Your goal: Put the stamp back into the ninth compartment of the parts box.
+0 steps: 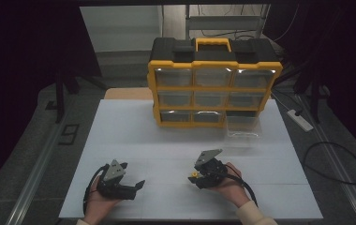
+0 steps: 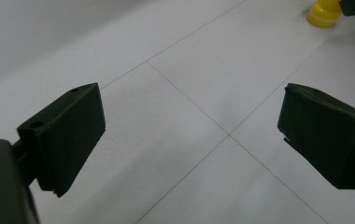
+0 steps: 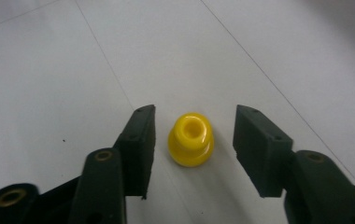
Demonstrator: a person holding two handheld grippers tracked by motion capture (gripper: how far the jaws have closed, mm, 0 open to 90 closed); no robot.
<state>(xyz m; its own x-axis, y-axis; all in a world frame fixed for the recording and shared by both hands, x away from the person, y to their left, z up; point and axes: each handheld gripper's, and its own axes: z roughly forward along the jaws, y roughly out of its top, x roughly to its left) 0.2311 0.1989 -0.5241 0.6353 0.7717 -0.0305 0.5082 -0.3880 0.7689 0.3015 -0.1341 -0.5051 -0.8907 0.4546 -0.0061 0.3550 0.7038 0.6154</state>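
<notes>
Near the tabletop's [image 1: 134, 136] front edge, the left gripper [image 1: 132, 181] lies with jaws spread wide on nothing, while the right gripper [image 1: 196, 172] points at one small yellow cap [image 1: 194, 174]. The right gripper view shows that cap [image 3: 191, 139] standing on the white surface between the parted jaws, neither touching it. From above, one yellow-and-black organiser [image 1: 213, 84] stands at the back edge, one clear drawer [image 1: 242, 127] out at its lower right corner.

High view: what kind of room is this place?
Probably a workshop or lab bench set up for recording: a white table, a yellow-and-black parts organizer with clear drawers, and a power strip with cables on the floor.
</notes>
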